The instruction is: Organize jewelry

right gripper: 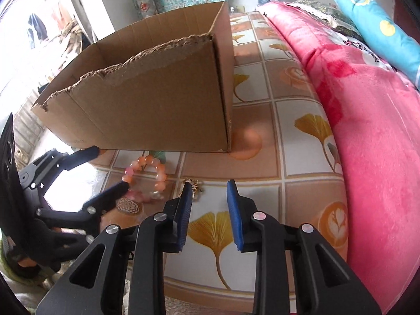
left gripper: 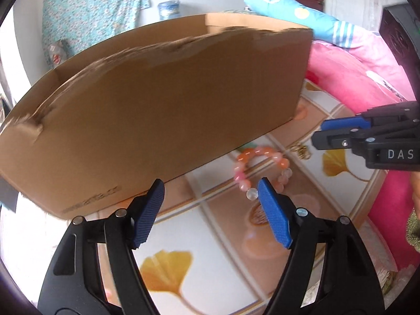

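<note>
Below, we see both grippers over a tiled cloth [right gripper: 296, 141], with a box [left gripper: 168, 110] standing just behind the jewelry. Our left gripper [left gripper: 211, 191] has its jaws wide apart, empty; its right pad [left gripper: 274, 215] sits just beside the bracelet [left gripper: 260, 173], perhaps touching a pale bead — we cannot tell. Our right gripper [right gripper: 208, 197] is also parted, more narrowly, and holds nothing. A small gold charm [right gripper: 195, 187] lies just ahead of its left pad [right gripper: 185, 218], to the right of the bracelet.

We judge the step in hand to be the first pickup, with nothing yet seen inside the box. To do it well, we should centre the left jaws across one arc of the beads, not the whole ring — round beads may roll from a glancing pinch. We lower until both pads flank the strand, then close squarely. The charm is thin and flat on the cloth, so the right pads must nearly touch the cloth before closing. The box's torn front rim [right gripper: 126, 63] is low; we should lift clear of it.
</note>
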The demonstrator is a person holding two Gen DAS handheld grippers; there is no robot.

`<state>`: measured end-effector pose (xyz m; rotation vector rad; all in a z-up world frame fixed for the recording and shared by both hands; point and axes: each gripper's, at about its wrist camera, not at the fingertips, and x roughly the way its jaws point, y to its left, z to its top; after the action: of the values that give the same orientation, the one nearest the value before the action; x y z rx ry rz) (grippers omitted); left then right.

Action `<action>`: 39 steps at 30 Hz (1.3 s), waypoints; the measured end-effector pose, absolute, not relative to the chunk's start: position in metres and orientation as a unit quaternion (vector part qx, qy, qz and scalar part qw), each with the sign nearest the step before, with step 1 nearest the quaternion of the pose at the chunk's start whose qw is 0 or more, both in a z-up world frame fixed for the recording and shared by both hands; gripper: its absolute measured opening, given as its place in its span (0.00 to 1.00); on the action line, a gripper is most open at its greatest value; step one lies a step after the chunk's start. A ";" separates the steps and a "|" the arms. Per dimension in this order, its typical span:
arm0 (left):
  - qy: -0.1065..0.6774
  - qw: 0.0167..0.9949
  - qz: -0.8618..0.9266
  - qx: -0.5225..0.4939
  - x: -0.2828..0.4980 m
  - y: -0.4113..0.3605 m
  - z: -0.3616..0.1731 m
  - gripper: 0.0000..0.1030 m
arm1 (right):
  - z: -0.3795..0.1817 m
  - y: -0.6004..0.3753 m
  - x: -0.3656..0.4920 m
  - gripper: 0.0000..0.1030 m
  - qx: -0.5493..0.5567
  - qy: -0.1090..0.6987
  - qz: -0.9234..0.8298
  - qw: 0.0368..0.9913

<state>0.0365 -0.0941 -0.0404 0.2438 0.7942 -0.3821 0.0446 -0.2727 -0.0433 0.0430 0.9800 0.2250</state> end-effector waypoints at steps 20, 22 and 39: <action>0.386 0.906 -0.133 0.110 0.027 -0.053 -0.043 0.71 | -0.052 -0.241 0.041 0.17 -0.055 0.473 0.118 0.871; 0.389 0.907 -0.128 0.103 0.028 -0.048 -0.043 0.72 | -0.052 -0.236 0.038 0.17 -0.065 0.472 0.126 0.870; 0.389 0.911 -0.100 0.089 0.028 -0.029 -0.043 0.74 | -0.051 -0.225 0.023 0.16 0.000 0.481 0.201 0.853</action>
<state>0.0283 -0.0295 -0.0435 0.1837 0.8024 -0.2055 0.0226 -0.2254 -0.0513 -0.0005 1.0129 0.4239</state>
